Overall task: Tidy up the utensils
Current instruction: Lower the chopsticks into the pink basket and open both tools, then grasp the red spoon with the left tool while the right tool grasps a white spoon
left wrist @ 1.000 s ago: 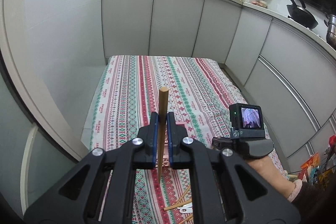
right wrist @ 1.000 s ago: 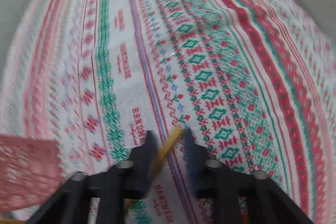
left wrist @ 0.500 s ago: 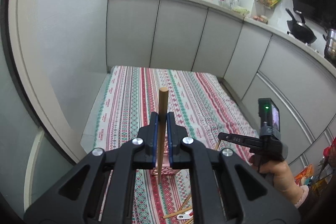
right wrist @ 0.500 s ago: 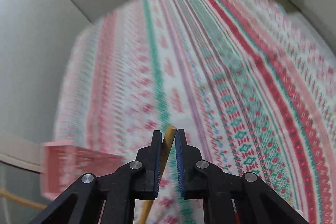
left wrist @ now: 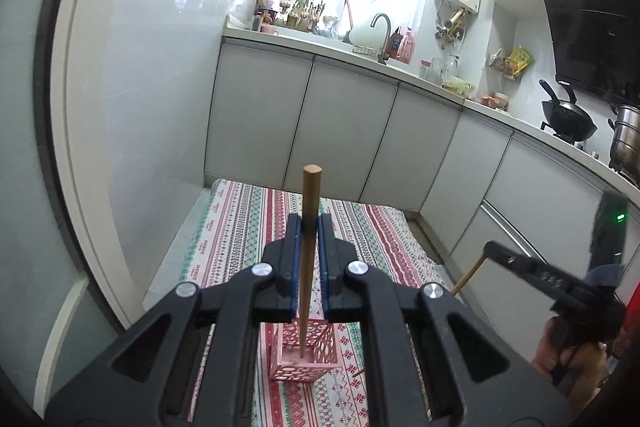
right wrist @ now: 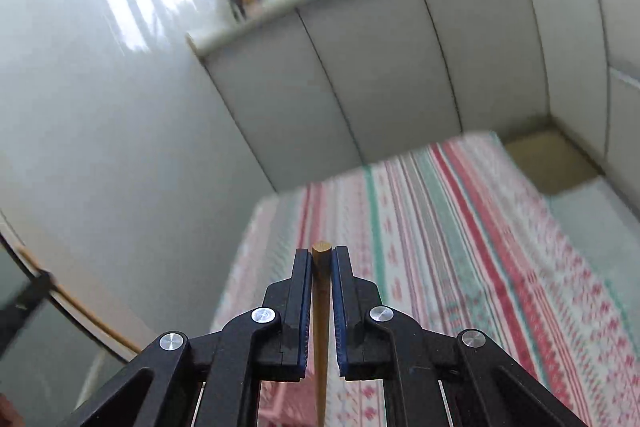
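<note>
Over the pink holder (left wrist: 306, 353), the chopstick (left wrist: 309, 227) in the left hand-held gripper (left wrist: 309, 231) is hanging near upright, tip just inside the holder's open top; the pads are pinching it mid-shaft. That grip is looking the same as a sec ago, w/ the left hand creeping up a little. The big change is on the right: the right hand-held gripper (right wrist: 321, 263) was low over the cloth w/ jaws apart around a second chopstick (right wrist: 321, 311); its jaws have just been closing, and now they're squeezing that stick and carrying it up off the striped cloth (right wrist: 472, 239). So, as I read it, both sticks are in the air and heading for the holder, 1 almost in, 1 just picked.

Around: more sticks and what looks like a spoon are lying on the cloth nr the holder's right side, partly hidden. Cabinets are standing along the back and right, sink and wok on the counter above. Nothing is blocking the holder's mouth, but 2 grippers are converging on 1 small opening, so a bump is poss.
</note>
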A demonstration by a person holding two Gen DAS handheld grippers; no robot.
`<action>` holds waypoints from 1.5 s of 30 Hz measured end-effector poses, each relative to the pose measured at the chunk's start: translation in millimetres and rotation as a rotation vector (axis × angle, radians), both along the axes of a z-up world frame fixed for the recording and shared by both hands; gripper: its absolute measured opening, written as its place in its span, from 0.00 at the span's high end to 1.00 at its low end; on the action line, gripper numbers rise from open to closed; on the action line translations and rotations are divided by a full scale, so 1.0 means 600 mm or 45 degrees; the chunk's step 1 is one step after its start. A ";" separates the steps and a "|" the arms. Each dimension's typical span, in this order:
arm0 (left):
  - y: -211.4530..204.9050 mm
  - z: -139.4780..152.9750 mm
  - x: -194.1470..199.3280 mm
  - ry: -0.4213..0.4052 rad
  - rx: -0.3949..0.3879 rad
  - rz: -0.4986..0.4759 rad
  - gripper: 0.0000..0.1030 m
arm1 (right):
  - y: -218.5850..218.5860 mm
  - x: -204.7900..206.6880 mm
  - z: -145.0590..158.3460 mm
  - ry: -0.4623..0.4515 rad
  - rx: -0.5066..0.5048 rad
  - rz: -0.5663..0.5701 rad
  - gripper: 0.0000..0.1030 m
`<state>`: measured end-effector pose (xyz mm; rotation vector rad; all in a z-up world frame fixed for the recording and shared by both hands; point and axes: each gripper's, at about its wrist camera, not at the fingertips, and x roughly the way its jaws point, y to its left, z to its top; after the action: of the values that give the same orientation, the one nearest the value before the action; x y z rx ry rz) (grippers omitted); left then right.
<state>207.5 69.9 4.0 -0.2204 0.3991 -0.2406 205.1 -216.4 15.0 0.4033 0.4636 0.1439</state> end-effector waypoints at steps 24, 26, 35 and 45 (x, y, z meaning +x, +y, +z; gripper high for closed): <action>-0.034 -0.102 0.094 0.193 0.081 -0.079 0.91 | 0.094 0.069 -0.058 -0.082 -0.037 0.146 0.92; -0.032 -0.102 0.096 0.209 0.057 -0.085 0.91 | 0.100 0.077 -0.065 -0.065 -0.051 0.163 0.92; -0.038 -0.097 0.093 0.221 0.045 -0.103 0.87 | 0.110 0.094 -0.086 -0.014 -0.053 0.203 0.84; -0.019 -0.082 0.062 0.260 0.065 -0.084 0.44 | 0.060 0.058 -0.049 -0.007 -0.019 0.191 0.54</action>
<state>244.9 58.7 -44.9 -0.1823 0.6152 -0.2733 239.6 -180.2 -14.6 0.3532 0.4891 0.2866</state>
